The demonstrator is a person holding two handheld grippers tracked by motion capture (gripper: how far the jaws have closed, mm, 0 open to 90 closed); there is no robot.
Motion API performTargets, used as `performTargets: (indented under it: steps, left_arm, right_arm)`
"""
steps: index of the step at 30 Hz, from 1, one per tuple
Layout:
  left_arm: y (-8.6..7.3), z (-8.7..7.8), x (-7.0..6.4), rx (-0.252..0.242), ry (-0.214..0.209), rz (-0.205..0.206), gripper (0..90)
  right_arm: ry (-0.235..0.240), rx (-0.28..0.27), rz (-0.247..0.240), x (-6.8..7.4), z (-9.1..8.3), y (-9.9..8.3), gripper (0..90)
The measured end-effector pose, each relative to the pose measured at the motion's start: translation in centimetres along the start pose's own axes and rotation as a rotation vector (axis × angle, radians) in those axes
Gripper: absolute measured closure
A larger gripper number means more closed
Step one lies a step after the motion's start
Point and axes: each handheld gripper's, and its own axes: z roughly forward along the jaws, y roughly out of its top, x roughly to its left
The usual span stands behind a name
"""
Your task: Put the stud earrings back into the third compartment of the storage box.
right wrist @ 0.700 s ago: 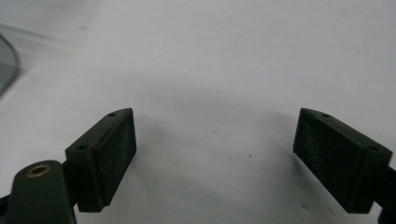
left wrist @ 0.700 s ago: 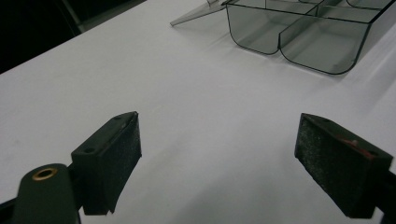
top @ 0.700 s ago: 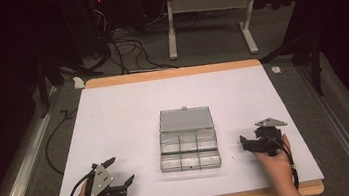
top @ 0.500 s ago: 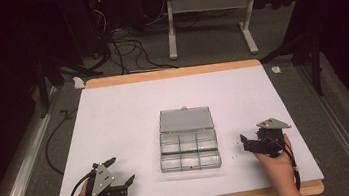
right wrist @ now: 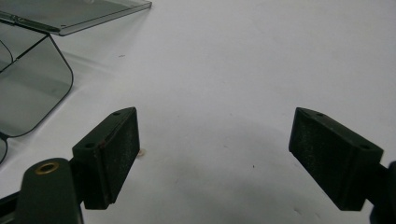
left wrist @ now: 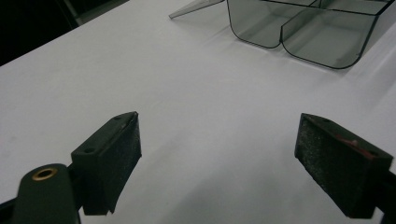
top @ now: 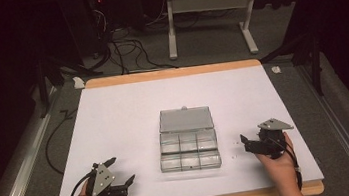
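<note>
The table (top: 131, 128), covered in white, carries one thing near its middle: a clear plastic box (top: 189, 149) with its lid (top: 185, 119) folded flat open behind it, toward the far edge, and its two rows of compartments looking empty as far as the high view tells. The left gripper (top: 121, 172) rests near the front left corner, well apart from the box, its jaws spread wide with nothing between them; in the left gripper view the box's rounded near corner (left wrist: 303, 32) lies ahead and to the right of those jaws. The right gripper (top: 243, 141) sits just off the box's right side, nearer than the other, jaws likewise wide and empty; in the right gripper view the box wall (right wrist: 32, 88) and the lid's edge (right wrist: 84, 21) show at the left. The work in hand looks like an approach to the box, perhaps to shut the lid. To do it well, the right gripper should probably come at the lid's free far edge low and square, while the left moves in to steady the front wall so the light box does not slide on the smooth cover. A small speck (right wrist: 140, 151) lies by the right gripper's left jaw; what it is cannot be told.
</note>
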Motion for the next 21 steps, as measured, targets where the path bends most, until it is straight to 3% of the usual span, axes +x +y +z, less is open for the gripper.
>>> performTargets:
  steps: [6, 21]
  left_arm:
    - [0.0, 0.0, 0.0, 0.002, -0.003, -0.002, 15.2]
    - [0.0, 0.0, 0.0, 0.002, -0.002, 0.003, 15.2]
  right_arm:
    - [0.001, -0.017, 0.009, -0.1, -0.6, 0.2, 21.5]
    - [0.008, 0.044, 0.008, 0.6, -1.2, 0.6, 25.7]
